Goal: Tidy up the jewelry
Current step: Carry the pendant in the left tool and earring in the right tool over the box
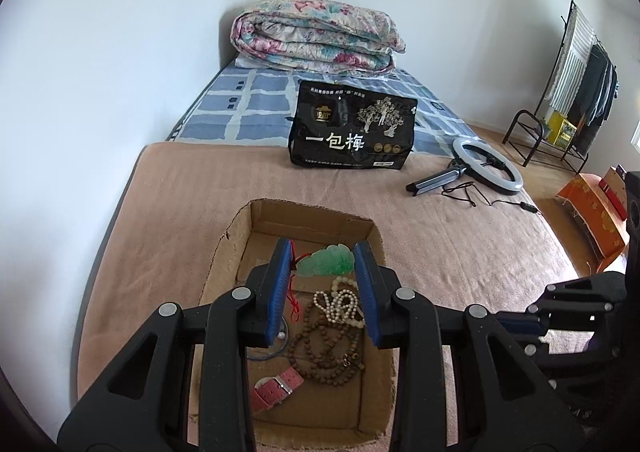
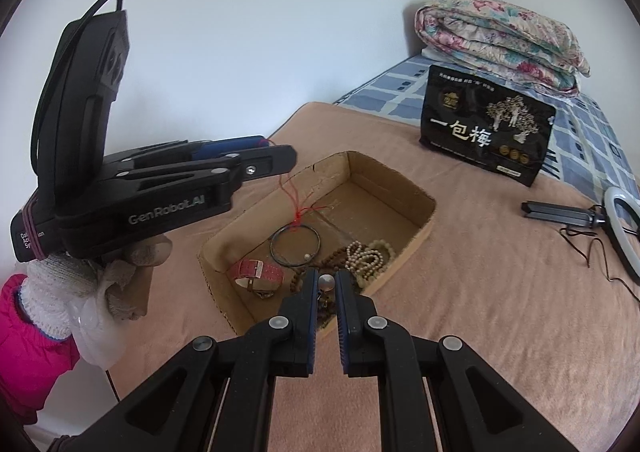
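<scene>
A shallow cardboard box (image 1: 312, 207) lies on the tan blanket. In it are brown beads (image 1: 320, 352), a cream bead string (image 1: 340, 302), a pink-strapped watch (image 1: 276, 388) and a dark bangle (image 2: 296, 248). My left gripper (image 1: 323, 248) hovers above the box, shut on a green jade pendant (image 1: 326, 264) that spans its blue pads. The pendant's red cord (image 2: 290, 195) hangs from it into the box. Over the box's near rim (image 2: 240, 326), my right gripper (image 2: 327, 274) stands nearly closed. A small silver round piece (image 2: 326, 282) shows between its tips.
A black snack bag (image 1: 352, 127) stands behind the box, and a ring light (image 1: 486, 163) with its cord lies to the right. A folded floral quilt (image 1: 316, 35) is at the bed's head. The wall runs along the left. A gloved hand (image 2: 120, 280) holds the left gripper.
</scene>
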Available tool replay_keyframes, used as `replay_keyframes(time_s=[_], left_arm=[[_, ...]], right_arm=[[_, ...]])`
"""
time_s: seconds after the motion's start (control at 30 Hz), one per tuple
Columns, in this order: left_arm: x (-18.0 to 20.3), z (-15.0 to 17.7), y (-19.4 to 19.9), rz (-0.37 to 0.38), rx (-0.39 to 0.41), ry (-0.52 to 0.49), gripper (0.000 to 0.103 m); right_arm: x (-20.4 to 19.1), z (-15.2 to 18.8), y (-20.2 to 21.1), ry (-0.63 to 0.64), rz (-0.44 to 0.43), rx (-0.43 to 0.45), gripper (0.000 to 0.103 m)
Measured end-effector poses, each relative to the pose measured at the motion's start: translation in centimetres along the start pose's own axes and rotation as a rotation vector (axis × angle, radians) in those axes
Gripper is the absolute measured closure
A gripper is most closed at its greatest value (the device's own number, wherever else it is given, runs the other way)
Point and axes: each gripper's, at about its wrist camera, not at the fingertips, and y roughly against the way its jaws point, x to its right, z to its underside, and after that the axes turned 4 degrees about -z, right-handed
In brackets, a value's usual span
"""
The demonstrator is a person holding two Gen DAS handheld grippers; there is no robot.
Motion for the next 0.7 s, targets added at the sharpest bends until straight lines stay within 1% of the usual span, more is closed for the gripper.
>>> replay_keyframes(time_s=[0.1, 0.3, 0.47, 0.7], left_arm=[[-0.5, -0.3, -1.6, -0.009, -0.012, 0.001, 0.071], [-1.4, -0.7, -4.2, -0.004, -0.032, 0.024, 0.071], [-1.5, -0.7, -5.7, -0.006, -0.049, 0.032, 0.071], [-1.5, -0.8, -6.7, -0.006, -0.059, 0.038, 0.071]], right_arm=[[0.0, -0.2, -1.4, -0.008, -0.008, -0.006, 0.097], [0.5, -0.4, -4.0, -0.022, -0.016, -0.022, 0.096], [1.4, -0.5, -5.3, -0.046, -0.015, -0.028, 0.096], [2.0, -0.5, -6.2, -0.053, -0.012, -0.031, 0.095]])
